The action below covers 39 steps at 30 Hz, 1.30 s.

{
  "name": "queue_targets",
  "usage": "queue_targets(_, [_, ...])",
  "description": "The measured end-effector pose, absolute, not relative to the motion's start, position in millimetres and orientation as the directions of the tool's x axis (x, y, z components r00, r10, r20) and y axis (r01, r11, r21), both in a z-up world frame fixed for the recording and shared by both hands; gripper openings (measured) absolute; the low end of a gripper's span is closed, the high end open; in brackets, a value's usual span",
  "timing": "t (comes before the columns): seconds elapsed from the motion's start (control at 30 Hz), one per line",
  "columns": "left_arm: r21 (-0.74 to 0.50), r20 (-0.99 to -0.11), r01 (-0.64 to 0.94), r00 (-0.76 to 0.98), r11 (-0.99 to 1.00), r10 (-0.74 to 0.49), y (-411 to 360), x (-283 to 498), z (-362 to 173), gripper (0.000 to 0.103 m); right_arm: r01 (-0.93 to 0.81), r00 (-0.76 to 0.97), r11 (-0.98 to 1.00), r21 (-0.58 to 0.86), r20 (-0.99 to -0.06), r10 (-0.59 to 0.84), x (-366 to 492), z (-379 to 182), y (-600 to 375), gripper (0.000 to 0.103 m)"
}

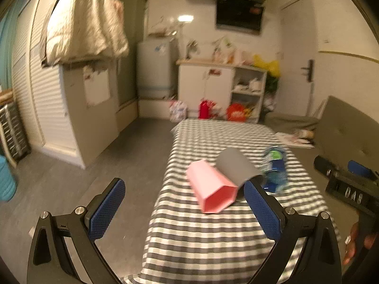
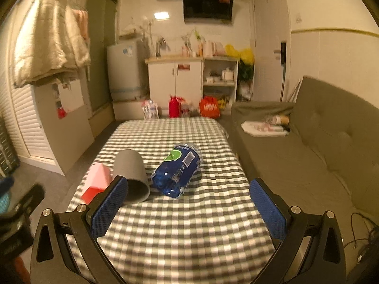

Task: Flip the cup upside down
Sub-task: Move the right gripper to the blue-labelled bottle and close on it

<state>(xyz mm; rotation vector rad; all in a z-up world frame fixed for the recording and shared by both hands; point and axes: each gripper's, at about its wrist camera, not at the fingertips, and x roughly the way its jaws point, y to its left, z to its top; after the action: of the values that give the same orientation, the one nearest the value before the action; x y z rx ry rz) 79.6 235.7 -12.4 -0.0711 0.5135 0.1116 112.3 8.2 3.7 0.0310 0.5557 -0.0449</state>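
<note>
A pink hexagonal cup [image 1: 213,187] [image 2: 97,181] lies on its side on the checked tablecloth [image 1: 208,232] [image 2: 180,227], mouth toward me. A grey round cup [image 1: 236,165] [image 2: 131,169] lies on its side right beside it, touching. My left gripper [image 1: 184,208] is open, held short of the cups, its right finger [image 1: 263,210] overlapping the grey cup's mouth in the view. My right gripper [image 2: 187,208] is also open with nothing between its fingers; its left finger [image 2: 110,207] sits in front of the grey cup's mouth.
A blue plastic bottle [image 1: 274,170] [image 2: 177,171] lies on its side right of the cups. A grey sofa [image 2: 319,156] runs along the table's right side. Bare floor [image 1: 94,179] lies left of the table. The other gripper [image 1: 348,184] shows at the right edge.
</note>
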Motion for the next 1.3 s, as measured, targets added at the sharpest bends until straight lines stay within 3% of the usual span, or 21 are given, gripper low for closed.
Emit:
queue_targets(0.2, [-0.053, -0.594, -0.165, 0.798, 0.985, 0.102, 247, 127, -25, 0.103, 0.075, 0.781, 0.995, 0.066, -0.625, -0.017, 189, -20, 13, 0.103])
queue_targets(0.37, [-0.040, -0.628, -0.165, 0.771, 0.986, 0.104, 250, 147, -41, 0.103, 0.095, 0.730, 0.990, 0.102, -0.683, 0.000, 232, -52, 15, 0.102])
queue_targets(0.57, [-0.022, -0.657, -0.140, 0.748, 0.990, 0.091, 245, 150, -60, 0.103, 0.127, 0.673, 0.980, 0.155, -0.739, 0.030, 261, -82, 9, 0.094])
queue_targets(0.7, [-0.028, -0.660, -0.134, 0.747, 0.991, 0.083, 245, 149, -59, 0.103, 0.114, 0.641, 0.978, 0.175, -0.765, 0.062, 266, -93, 11, 0.082])
queue_targets(0.77, [-0.018, -0.642, -0.142, 0.761, 0.990, 0.097, 246, 144, -57, 0.103, 0.100, 0.635, 0.973, 0.208, -0.766, 0.099, 261, -94, 12, 0.074])
queue_targets(1.3, [-0.017, -0.605, -0.127, 0.791, 0.992, 0.091, 240, 82, -20, 0.103, -0.009, 0.556, 0.986, 0.164, -0.819, 0.142, 120, -85, 29, 0.073])
